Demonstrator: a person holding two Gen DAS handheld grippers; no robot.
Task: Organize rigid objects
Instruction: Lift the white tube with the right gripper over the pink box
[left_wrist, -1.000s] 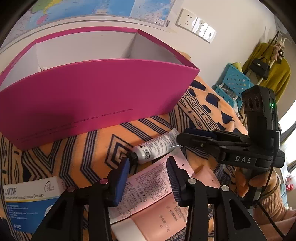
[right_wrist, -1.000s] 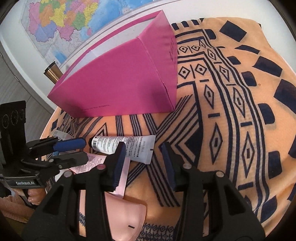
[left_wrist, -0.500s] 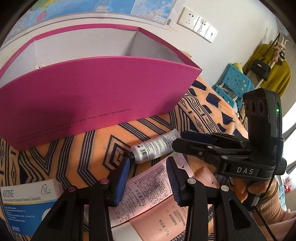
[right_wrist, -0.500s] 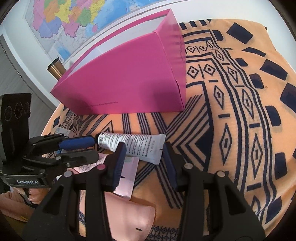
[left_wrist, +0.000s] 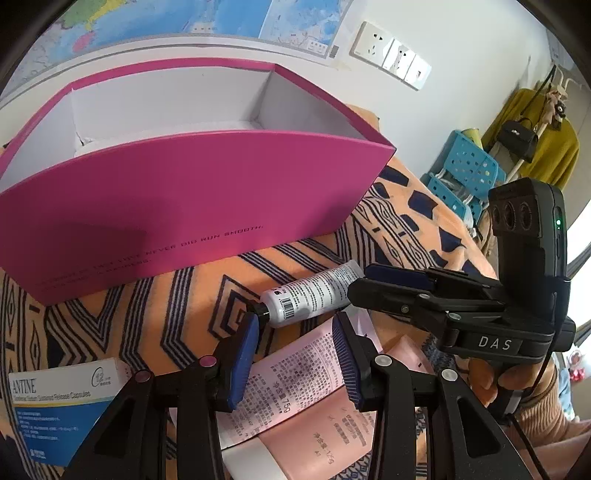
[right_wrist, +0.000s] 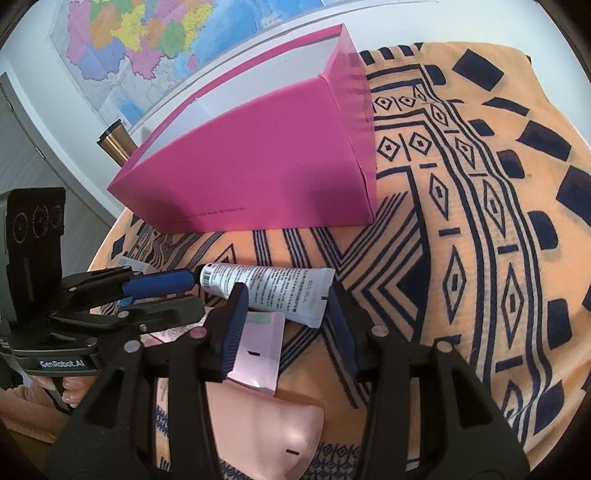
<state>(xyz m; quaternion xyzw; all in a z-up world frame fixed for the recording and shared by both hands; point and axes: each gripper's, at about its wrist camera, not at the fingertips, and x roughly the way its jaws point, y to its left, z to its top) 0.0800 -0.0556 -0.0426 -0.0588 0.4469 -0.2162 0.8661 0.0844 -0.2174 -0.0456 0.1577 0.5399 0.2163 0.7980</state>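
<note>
A white tube (left_wrist: 314, 295) (right_wrist: 269, 282) with a black cap lies on the patterned cloth in front of the open pink box (left_wrist: 184, 221) (right_wrist: 258, 177). My right gripper (right_wrist: 286, 295) (left_wrist: 365, 288) is open and straddles the tube's flat end without pressing it. My left gripper (left_wrist: 295, 328) (right_wrist: 197, 295) is open too; its left fingertip is beside the tube's cap. It hovers over a pink printed tube (left_wrist: 295, 387) (right_wrist: 258, 350). A larger peach tube (left_wrist: 332, 435) (right_wrist: 280, 432) lies under that one.
A blue and white medicine box (left_wrist: 55, 402) lies at the near left. A metal flask (right_wrist: 114, 142) stands behind the pink box. The orange cloth (right_wrist: 480, 221) stretches to the right. A blue stool (left_wrist: 465, 170) and hanging clothes are off the table.
My right gripper has edged forward, its jaws a little wider, so the white tube's flat end now lies between its fingers. The left gripper has stayed put.
</note>
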